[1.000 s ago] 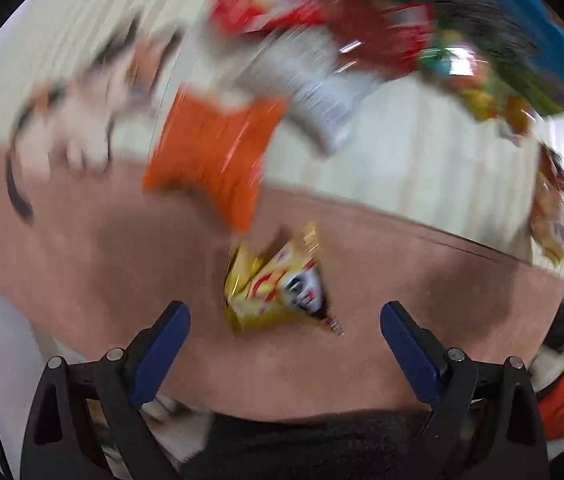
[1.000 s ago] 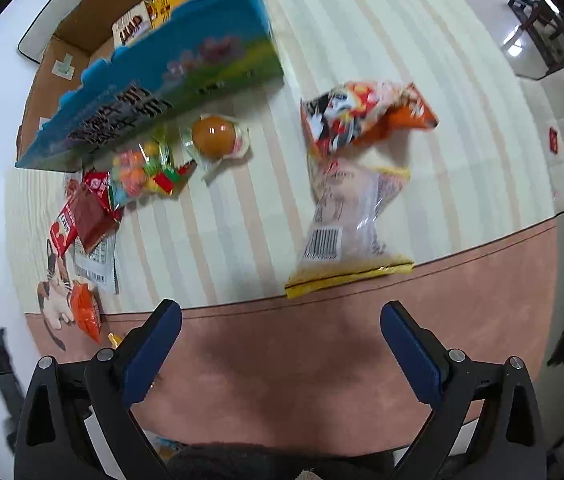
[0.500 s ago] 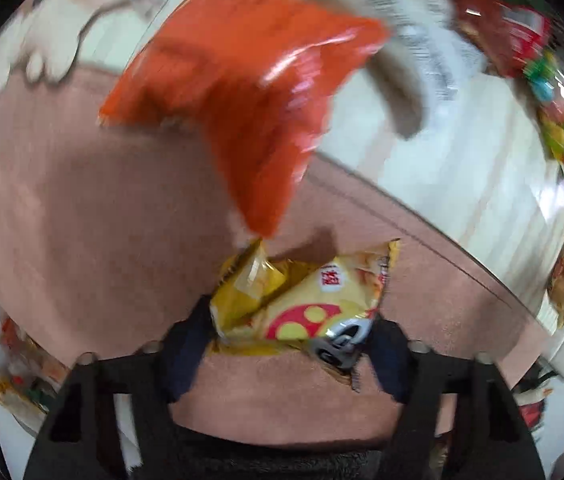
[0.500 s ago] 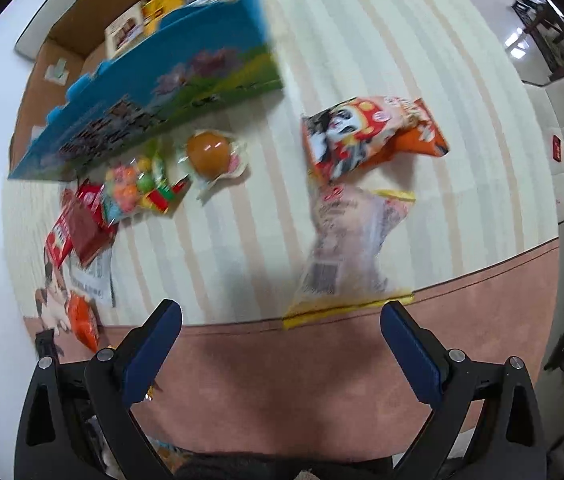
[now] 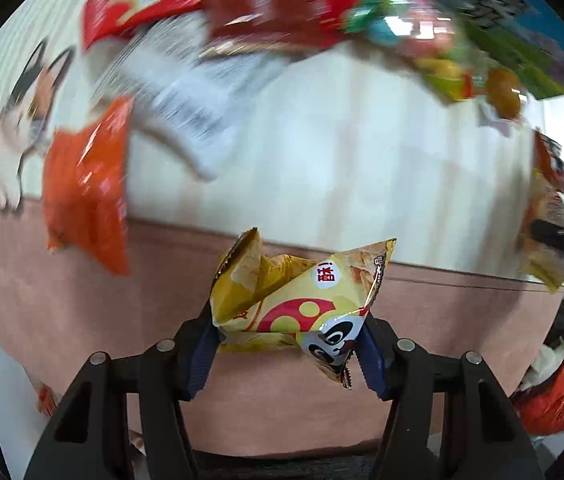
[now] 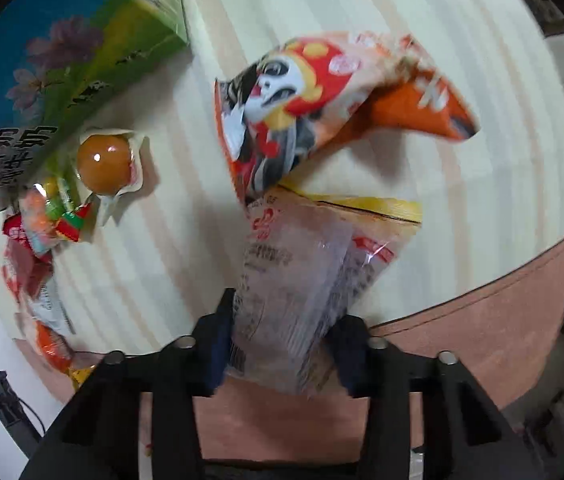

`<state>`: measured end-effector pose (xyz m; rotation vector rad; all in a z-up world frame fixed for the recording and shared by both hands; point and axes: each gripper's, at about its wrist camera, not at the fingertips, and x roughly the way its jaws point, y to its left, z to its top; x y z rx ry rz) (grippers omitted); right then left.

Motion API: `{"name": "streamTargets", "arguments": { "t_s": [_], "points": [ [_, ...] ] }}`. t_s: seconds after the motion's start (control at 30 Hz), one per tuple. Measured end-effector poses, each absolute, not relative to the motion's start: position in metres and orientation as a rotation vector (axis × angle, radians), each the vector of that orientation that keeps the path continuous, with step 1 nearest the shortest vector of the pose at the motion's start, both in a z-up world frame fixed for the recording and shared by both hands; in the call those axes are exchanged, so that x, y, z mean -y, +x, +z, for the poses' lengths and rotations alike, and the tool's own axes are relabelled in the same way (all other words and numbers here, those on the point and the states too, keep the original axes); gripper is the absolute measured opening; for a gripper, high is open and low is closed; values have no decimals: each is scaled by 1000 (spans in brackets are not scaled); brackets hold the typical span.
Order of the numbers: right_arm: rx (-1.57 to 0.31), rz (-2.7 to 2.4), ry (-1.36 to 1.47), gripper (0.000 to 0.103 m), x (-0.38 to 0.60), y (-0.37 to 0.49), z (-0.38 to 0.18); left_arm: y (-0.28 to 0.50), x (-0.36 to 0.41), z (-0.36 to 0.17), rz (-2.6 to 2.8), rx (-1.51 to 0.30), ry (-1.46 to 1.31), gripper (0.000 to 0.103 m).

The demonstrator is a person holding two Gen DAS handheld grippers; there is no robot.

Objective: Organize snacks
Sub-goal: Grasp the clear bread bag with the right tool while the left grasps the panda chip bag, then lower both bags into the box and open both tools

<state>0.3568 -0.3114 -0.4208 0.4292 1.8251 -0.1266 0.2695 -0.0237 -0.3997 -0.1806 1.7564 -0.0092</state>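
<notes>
Striped cream mat with a pink border (image 5: 94, 320) covers the table; snacks lie scattered on it.

Blue-green carton (image 6: 62, 64) stands at the far left of the right wrist view, with a round orange sweet in clear wrap (image 6: 106, 160) just beside it.

Right gripper (image 6: 282, 344) points steeply down at the mat's edge. Its jaws are closing on a clear bag with a yellow strip (image 6: 305, 280); the bag's near end sits between the blue pads, both touching it. A panda-print orange bag (image 6: 313, 100) lies beyond, overlapping the clear bag's far end.

Left gripper (image 5: 285, 344) also points steeply down, over the pink border. Jaws are closing, pinching a crumpled yellow chip bag (image 5: 301, 296) between both pads. An orange packet (image 5: 86, 192) lies apart to the left, beside a printed cat (image 5: 6, 136).
</notes>
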Motion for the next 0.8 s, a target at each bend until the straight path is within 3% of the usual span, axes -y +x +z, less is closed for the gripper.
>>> {"name": "streamTargets", "arguments": {
  "t_s": [0.33,0.57,0.8],
  "points": [
    [-1743,-15,507,36,307,327,-396,321,45,-360,-121,-1672,-156,58],
    [-1593,149,549,36,286,339,-320,357,41,-287,-204,-1535,-192,58],
    [-1421,279,514,36,261,413,-235,432,63,-190,-243,-1379,-147,58]
  ]
}}
